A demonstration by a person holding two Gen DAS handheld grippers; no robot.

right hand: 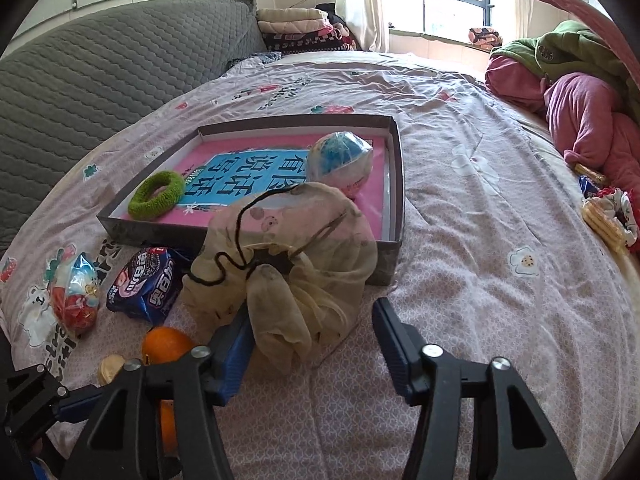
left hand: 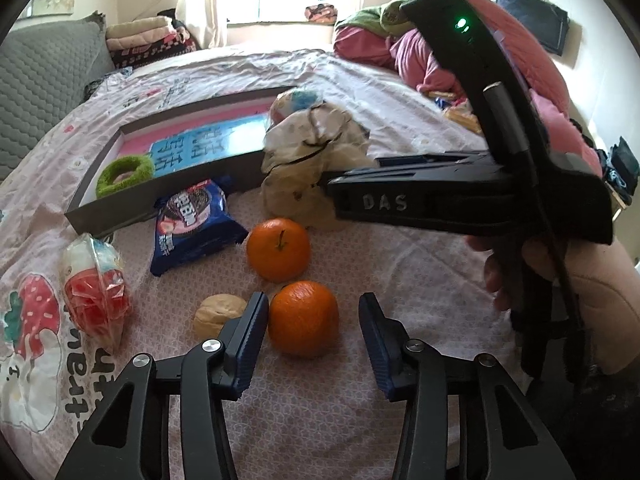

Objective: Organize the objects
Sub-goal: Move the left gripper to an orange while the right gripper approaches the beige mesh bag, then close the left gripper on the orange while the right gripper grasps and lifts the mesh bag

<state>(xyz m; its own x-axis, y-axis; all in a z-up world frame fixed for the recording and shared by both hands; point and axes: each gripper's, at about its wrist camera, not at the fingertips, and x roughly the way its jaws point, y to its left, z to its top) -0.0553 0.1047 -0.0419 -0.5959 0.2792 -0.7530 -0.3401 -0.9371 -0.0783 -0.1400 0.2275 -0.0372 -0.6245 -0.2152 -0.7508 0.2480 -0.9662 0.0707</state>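
While my left gripper (left hand: 312, 344) stands wide open around the nearer orange (left hand: 303, 318), with the left pad close against its side, I judge this firm, round fruit the easy pick: light, stiff enough to squeeze, but liable to roll, so I would close across its widest middle. A second orange (left hand: 278, 249) lies just beyond it, a walnut (left hand: 218, 312) just left, and a blue cookie packet (left hand: 192, 226) and a wrapped red snack (left hand: 96, 300) further left on the bedsheet (left hand: 320, 420).

My right gripper (right hand: 316, 344) is also open, its fingers either side of a cream cloth scrunchie (right hand: 288, 264) lying against the near corner of the shallow box (right hand: 394, 200). That one is soft and floppy; it will collapse, so I would take it at the bunched centre. Already in the box are a green hair tie (right hand: 157, 194) and a blue-and-white wrapped ball (right hand: 342, 158).
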